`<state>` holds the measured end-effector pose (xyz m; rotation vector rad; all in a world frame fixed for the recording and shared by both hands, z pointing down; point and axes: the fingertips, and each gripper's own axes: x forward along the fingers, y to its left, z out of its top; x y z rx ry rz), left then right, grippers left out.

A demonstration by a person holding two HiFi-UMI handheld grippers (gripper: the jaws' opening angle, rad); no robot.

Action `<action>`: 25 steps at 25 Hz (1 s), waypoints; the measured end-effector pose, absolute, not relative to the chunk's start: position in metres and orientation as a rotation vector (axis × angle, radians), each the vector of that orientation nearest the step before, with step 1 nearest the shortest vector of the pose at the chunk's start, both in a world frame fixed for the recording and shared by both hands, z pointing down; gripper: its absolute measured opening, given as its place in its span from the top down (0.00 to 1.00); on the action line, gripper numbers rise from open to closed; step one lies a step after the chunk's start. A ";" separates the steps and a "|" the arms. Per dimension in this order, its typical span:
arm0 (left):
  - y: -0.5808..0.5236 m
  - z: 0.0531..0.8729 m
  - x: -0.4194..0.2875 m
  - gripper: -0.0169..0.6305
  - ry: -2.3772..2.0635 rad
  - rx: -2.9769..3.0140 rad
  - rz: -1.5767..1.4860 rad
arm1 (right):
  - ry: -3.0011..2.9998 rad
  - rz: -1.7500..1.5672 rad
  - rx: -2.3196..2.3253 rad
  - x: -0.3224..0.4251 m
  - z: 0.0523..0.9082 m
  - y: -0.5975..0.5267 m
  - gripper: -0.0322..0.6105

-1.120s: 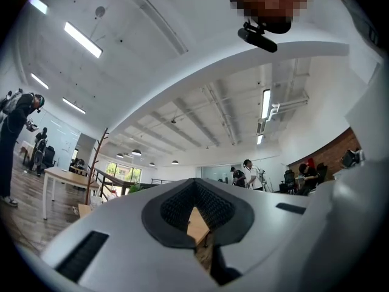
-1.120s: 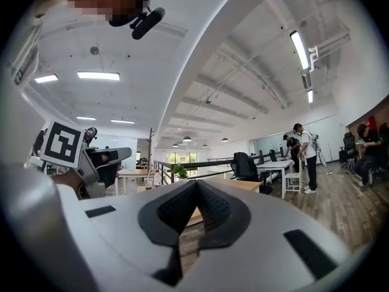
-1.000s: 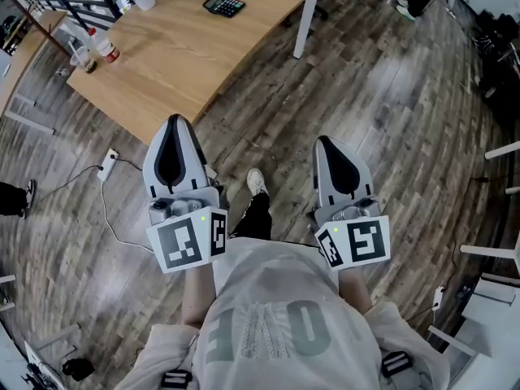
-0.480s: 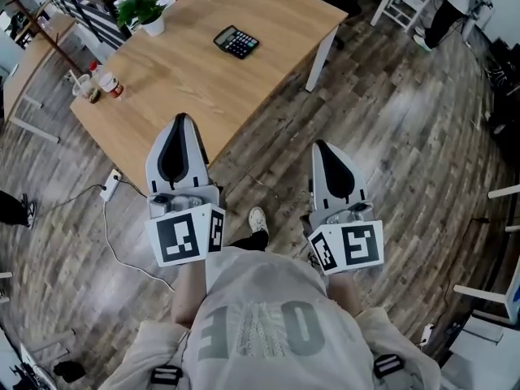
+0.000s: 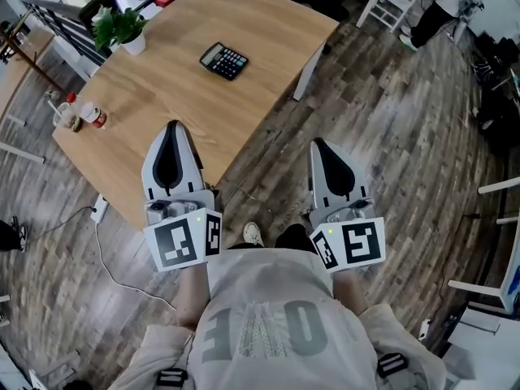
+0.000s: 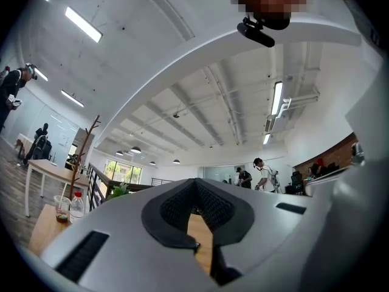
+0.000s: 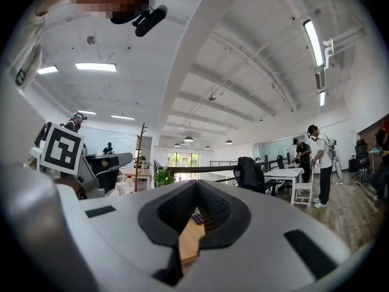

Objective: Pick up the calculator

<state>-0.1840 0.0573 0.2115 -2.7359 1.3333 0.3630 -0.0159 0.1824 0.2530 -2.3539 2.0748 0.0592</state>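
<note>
Black calculator (image 5: 223,61) laid on wooden table (image 5: 175,104), green plant (image 5: 114,26) set in white pot (image 5: 135,45), left gripper (image 5: 171,125) and right gripper (image 5: 319,143) closed empty.

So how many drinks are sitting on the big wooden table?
2: a red-capped bottle and a clear cup, side by side near the table's left edge. The left gripper covers the near corner, so another could hide there.

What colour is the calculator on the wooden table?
The calculator is black; the head view shows it best.
</note>
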 end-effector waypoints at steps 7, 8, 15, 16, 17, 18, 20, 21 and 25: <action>0.038 0.212 -0.184 0.96 1.349 -2.728 0.370 | 2.088 0.064 -2.344 -0.018 0.254 0.157 0.92; 0.035 0.212 -0.184 0.96 1.355 -2.723 0.369 | 2.096 0.065 -2.337 -0.019 0.255 0.153 0.92; 0.019 0.217 -0.176 0.96 1.420 -2.678 0.368 | 2.156 0.033 -2.261 -0.006 0.268 0.122 0.92; 0.015 0.219 -0.174 0.96 1.432 -2.674 0.358 | 2.174 0.028 -2.245 -0.005 0.270 0.114 0.92; 0.010 0.222 -0.172 0.96 1.445 -2.673 0.346 | 2.194 0.022 -2.228 -0.004 0.271 0.106 0.92; 0.006 0.225 -0.170 0.96 1.456 -2.672 0.332 | 2.214 0.019 -2.210 -0.003 0.271 0.098 0.92; -0.004 0.227 -0.164 0.96 1.473 -2.669 0.310 | 2.248 0.028 -2.177 -0.001 0.269 0.082 0.92; -0.010 0.228 -0.160 0.96 1.481 -2.665 0.304 | 2.259 0.035 -2.161 0.003 0.267 0.072 0.92; -0.037 0.231 -0.136 0.96 1.524 -2.637 0.283 | 2.294 0.012 -2.099 0.028 0.272 0.032 0.92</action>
